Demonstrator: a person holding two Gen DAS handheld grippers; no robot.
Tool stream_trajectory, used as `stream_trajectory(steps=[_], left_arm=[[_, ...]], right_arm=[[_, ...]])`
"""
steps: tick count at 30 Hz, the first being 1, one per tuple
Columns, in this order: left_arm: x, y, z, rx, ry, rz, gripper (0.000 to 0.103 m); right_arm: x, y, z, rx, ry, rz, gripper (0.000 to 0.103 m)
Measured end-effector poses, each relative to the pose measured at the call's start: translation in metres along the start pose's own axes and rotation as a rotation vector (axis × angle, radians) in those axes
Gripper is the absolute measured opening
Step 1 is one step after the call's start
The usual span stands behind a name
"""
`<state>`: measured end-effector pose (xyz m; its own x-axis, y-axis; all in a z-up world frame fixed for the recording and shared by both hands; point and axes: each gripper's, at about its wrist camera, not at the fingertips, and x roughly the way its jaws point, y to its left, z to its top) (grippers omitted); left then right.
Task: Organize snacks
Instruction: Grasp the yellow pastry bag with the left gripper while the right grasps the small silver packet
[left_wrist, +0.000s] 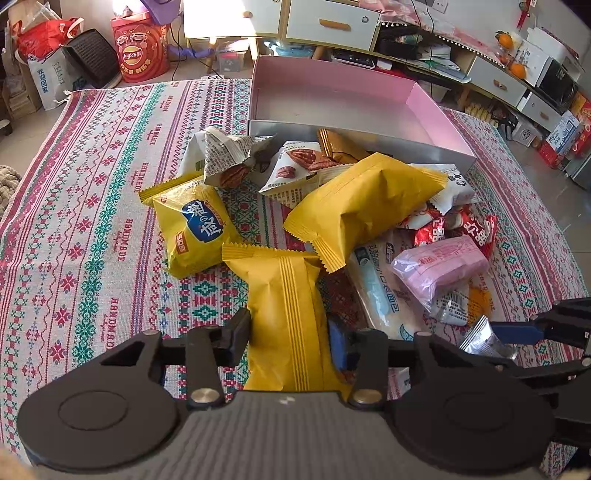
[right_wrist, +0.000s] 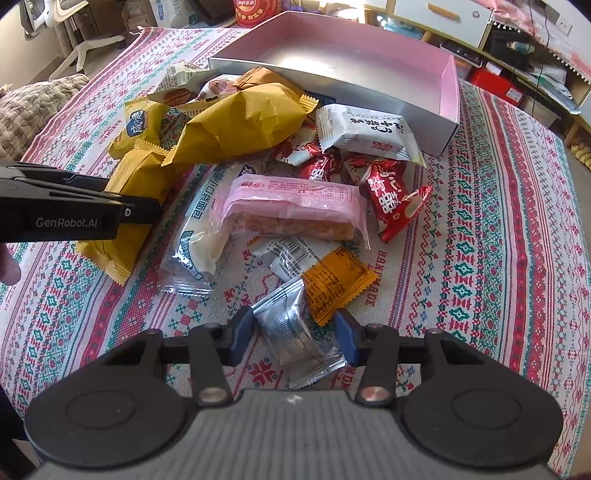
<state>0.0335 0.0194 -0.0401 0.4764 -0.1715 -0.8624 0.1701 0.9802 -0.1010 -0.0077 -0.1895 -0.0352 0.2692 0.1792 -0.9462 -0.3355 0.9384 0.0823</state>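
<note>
Left wrist view: a woven tablecloth (left_wrist: 92, 229) with red, green and white bands covers the work surface, and the word "HANDMADE" repeats along its stripes. Beyond it the room holds a white drawer unit with orange handles (left_wrist: 332, 24), a red Lay's gift bucket (left_wrist: 138, 50) on the floor, and cluttered low shelving at right.

A shallow rectangular cardboard box with a pink interior (left_wrist: 424, 99) sits at the far side of the cloth, empty. The snack pile lies just in front of its near wall, some packets touching it. Bare cloth lies to the left of the pile and along the right edge; the near centre is crowded.

The left gripper (left_wrist: 291, 339) has closed onto a long mustard-yellow ribbed paper packet (left_wrist: 288, 295); both pads press its sides. Beside it lie a small yellow chip bag with a blue label in Chinese characters (left_wrist: 195, 229) and a larger plain mustard-yellow packet (left_wrist: 362, 199).

Right wrist view: the right gripper (right_wrist: 295, 332) has closed onto a small silver foil sachet (right_wrist: 291, 325), with both blue pads against it. An orange printed sachet (right_wrist: 336, 280) overlaps its far end. Beyond sit a clear-wrapped pink bar (right_wrist: 291, 206), a red wrapper with white characters (right_wrist: 391, 199) and a white packet with black characters (right_wrist: 369, 133). The left tool's body reads "GenRobot.AI".
</note>
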Motion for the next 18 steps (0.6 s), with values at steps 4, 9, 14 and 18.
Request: stream_trajectory(steps=[4,9,14,18], left_arm=[[-0.002,0.0,0.001,0.005,0.0,0.006,0.047],[-0.006,0.002,0.001,-0.003,-0.002,0.007,0.045],[-0.017,0.003,0.002,0.006,-0.034,-0.003,0.044],[-0.022,0.002,0.002,0.012,-0.047,-0.007,0.044]], right_arm=[[-0.003,-0.002,0.001,0.017,-0.001,0.018,0.018],[-0.01,-0.005,0.0,0.018,-0.008,0.033,0.015],[-0.02,-0.006,0.002,0.02,-0.035,0.051,0.012],[-0.025,-0.008,0.003,0.029,-0.036,0.054,0.012]])
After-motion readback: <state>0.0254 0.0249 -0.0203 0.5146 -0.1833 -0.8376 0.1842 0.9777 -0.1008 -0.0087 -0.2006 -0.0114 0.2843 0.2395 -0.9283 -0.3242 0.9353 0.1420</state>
